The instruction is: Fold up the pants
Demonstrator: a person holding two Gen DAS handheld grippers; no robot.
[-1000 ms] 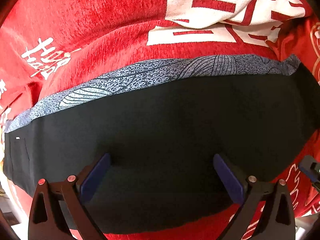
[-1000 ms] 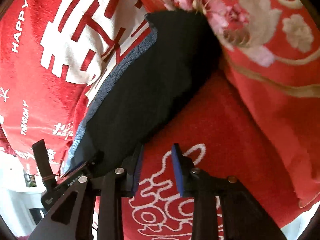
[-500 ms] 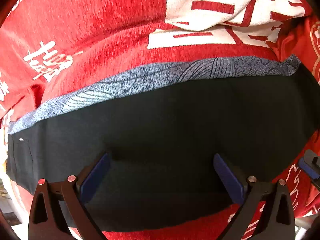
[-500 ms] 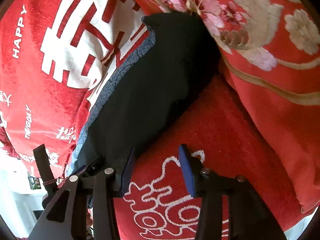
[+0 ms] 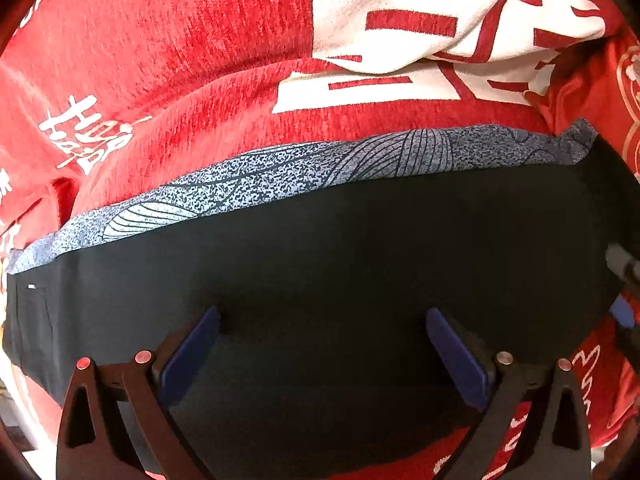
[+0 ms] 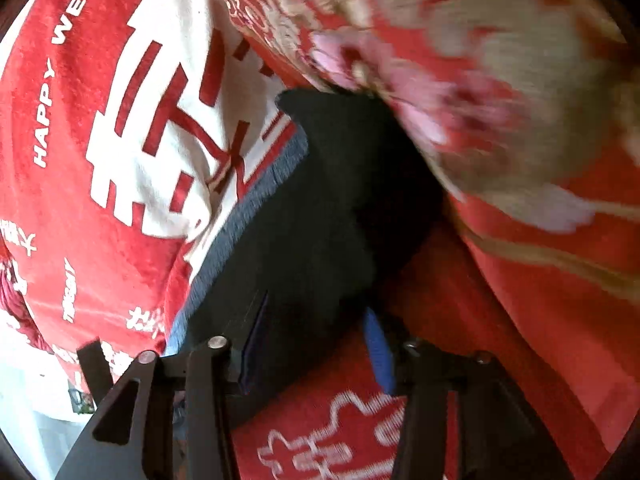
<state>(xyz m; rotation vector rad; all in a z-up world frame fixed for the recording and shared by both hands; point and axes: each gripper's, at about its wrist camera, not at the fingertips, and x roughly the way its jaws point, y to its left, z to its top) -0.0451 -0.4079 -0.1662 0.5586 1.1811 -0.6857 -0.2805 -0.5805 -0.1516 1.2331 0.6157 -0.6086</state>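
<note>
Now my left gripper hangs wide over the dark pants lying flat on the red blanket, pinching nothing; my right gripper, jaws just been opening, straddles their edge to take a fold, I judge.

One pair of dark pants lies folded across the middle of the left wrist view, with one blue-grey patterned band along its upper edge. One red blanket with white characters fills the upper part of the frame beneath it. In the right wrist view, one floral red cover occupies the upper right. Two grippers appear: the left gripper at the bottom of its frame, the right gripper at the bottom of its own, each with two blue-padded fingers.
</note>
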